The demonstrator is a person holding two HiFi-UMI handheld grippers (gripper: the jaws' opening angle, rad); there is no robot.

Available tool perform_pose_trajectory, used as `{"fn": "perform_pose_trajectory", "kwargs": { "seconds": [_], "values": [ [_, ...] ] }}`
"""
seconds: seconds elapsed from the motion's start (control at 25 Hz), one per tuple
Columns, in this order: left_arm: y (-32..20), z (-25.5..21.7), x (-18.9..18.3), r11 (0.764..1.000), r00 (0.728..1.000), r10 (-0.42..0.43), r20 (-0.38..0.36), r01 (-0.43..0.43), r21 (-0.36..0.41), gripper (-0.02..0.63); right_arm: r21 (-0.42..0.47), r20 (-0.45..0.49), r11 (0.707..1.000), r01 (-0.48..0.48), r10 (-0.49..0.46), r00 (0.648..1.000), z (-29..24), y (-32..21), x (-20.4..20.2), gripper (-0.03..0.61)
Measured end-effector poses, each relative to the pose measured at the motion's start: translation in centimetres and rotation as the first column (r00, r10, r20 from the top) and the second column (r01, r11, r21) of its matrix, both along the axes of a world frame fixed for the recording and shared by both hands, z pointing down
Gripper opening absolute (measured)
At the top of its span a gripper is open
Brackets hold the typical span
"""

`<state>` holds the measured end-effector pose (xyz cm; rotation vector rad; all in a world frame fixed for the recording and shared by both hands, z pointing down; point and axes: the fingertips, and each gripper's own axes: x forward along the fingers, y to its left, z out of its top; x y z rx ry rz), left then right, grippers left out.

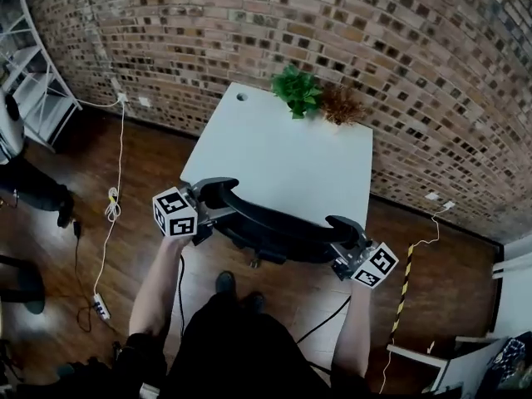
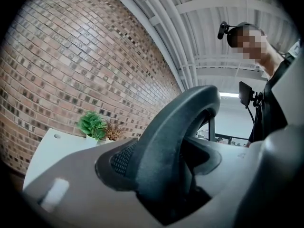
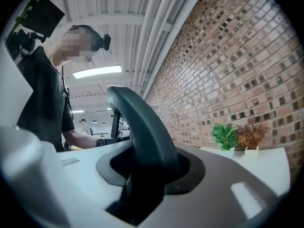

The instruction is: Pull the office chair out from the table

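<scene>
The black office chair (image 1: 266, 223) stands pushed in at the near edge of the white table (image 1: 283, 156); its curved backrest top faces me. My left gripper (image 1: 204, 202) is shut on the left end of the backrest and my right gripper (image 1: 342, 238) on the right end. In the left gripper view the dark backrest bar (image 2: 175, 137) runs up between the grey jaws of the left gripper (image 2: 164, 175). The right gripper view shows the same bar (image 3: 142, 127) clamped between the jaws of the right gripper (image 3: 145, 175). The seat and the wheels are mostly hidden.
A green plant (image 1: 297, 90) and a dried plant (image 1: 342, 105) stand at the table's far edge against the brick wall. Cables and a power strip (image 1: 101, 307) lie on the wooden floor at left. A white shelf (image 1: 33, 81) is at far left.
</scene>
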<state>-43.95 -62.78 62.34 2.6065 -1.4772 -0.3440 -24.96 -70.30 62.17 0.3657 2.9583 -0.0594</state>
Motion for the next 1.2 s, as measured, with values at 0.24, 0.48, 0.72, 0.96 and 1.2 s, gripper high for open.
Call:
{"fn": "perform_pose_trajectory", "kwargs": {
  "seconds": [0.24,0.48,0.72,0.96,1.2],
  "values": [
    [-0.4,0.2,0.1,1.0,1.0,-0.028,-0.006,0.028,-0.008,0.387,-0.02,0.02,1.0,0.012,-0.012,1.0,-0.7,-0.5,-0.3,0.14],
    [3.3,2.5,2.2,0.999,0.999,-0.041,-0.005,0.041,-0.011,0.387,-0.029,0.028,0.999,0.014,-0.013,1.0,2.1,3.1,1.5,0.141],
    [9.8,2.2,5.7,0.999,0.999,-0.042,0.01,0.041,0.013,0.387,-0.017,0.018,1.0,0.021,-0.02,1.0,2.5,8.8,4.8,0.146],
    [15.9,3.3,7.0,0.999,0.999,-0.039,0.013,0.038,0.017,0.387,-0.017,0.041,1.0,-0.008,0.009,0.999,5.2,14.0,6.4,0.152],
    [24.8,4.4,8.0,1.0,1.0,-0.025,-0.017,0.025,0.002,0.391,-0.021,0.024,0.998,-0.055,0.055,0.998,6.8,23.4,7.5,0.16]
  ]
}}
